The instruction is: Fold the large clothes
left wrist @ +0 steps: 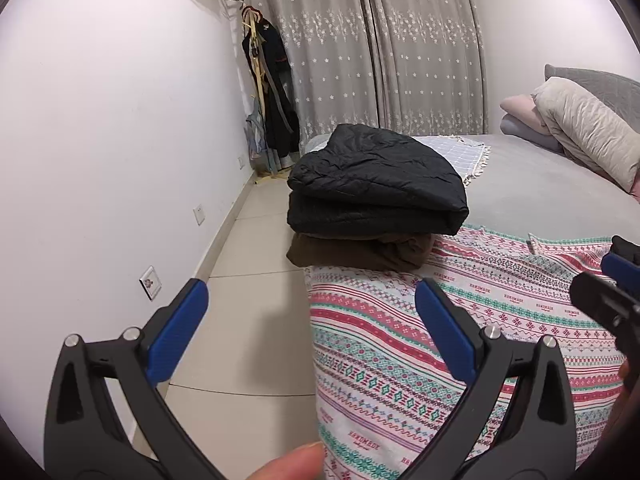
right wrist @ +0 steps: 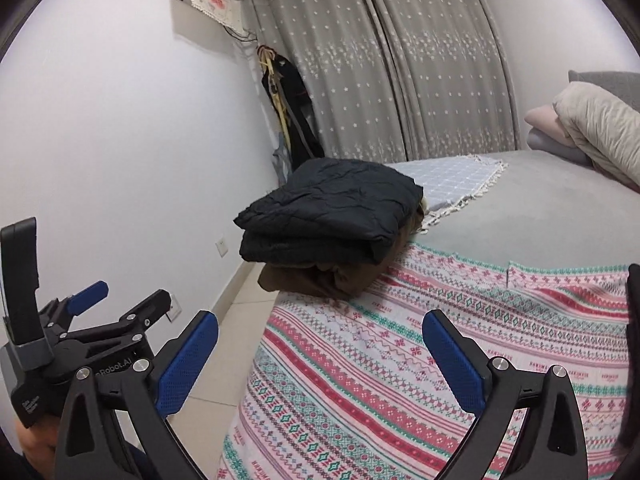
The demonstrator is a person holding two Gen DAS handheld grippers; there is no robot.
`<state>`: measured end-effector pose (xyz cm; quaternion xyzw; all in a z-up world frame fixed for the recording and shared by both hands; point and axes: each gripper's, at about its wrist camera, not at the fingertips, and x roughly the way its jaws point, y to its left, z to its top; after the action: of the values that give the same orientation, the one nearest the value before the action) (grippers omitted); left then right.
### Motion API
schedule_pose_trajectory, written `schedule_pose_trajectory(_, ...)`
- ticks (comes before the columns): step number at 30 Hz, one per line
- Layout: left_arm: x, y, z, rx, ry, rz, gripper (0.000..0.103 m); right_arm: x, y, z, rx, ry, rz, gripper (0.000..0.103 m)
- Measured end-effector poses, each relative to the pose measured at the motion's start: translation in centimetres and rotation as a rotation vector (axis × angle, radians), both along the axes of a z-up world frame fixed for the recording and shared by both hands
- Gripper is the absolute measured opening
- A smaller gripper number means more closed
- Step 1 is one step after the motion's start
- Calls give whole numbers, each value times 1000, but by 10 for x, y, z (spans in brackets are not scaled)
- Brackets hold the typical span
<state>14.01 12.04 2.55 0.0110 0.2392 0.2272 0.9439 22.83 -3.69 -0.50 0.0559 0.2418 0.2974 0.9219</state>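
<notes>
A folded black quilted jacket [left wrist: 376, 184] lies on top of a folded brown garment [left wrist: 360, 252] at the bed's near left corner; the stack also shows in the right wrist view, black jacket [right wrist: 332, 216] over brown garment [right wrist: 324, 276]. My left gripper [left wrist: 312, 320] is open and empty, held back from the stack over the edge of the patterned blanket [left wrist: 480, 320]. My right gripper [right wrist: 320, 352] is open and empty above that blanket [right wrist: 380, 380]. The left gripper also appears at the lower left of the right wrist view [right wrist: 120, 296], and the right gripper at the right edge of the left wrist view.
A grey bed [left wrist: 540, 184] carries a checked throw [left wrist: 460, 148], pillows and folded bedding [left wrist: 580, 128] at the right. A tiled floor [left wrist: 248, 320] runs along the white wall. A coat rack with dark clothes [left wrist: 272, 100] stands by the grey curtains [left wrist: 380, 48].
</notes>
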Motion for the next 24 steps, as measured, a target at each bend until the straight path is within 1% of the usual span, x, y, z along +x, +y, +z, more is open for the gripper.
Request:
schedule_pose_trajectory(6, 6, -9, -4, -3, 5, -22, 103, 2, -2, -4, 17, 35, -21, 103)
schedule_pose_trajectory(10, 9, -13, -9, -2, 20, -37, 103, -2, -1, -1, 7, 12, -27, 103)
schedule_pose_trajectory(15, 10, -16, -10, -22, 26, -59, 103, 0, 0, -3, 3, 21, -28, 103)
schedule_pose_trajectory(18, 12, -17, -10, -45, 32, -92, 103, 2, 0, -4, 0, 30, -37, 103)
schedule_pose_trajectory(24, 15, -18, -13, -79, 49, -130, 103, 8, -1, -7, -5, 49, -56, 103)
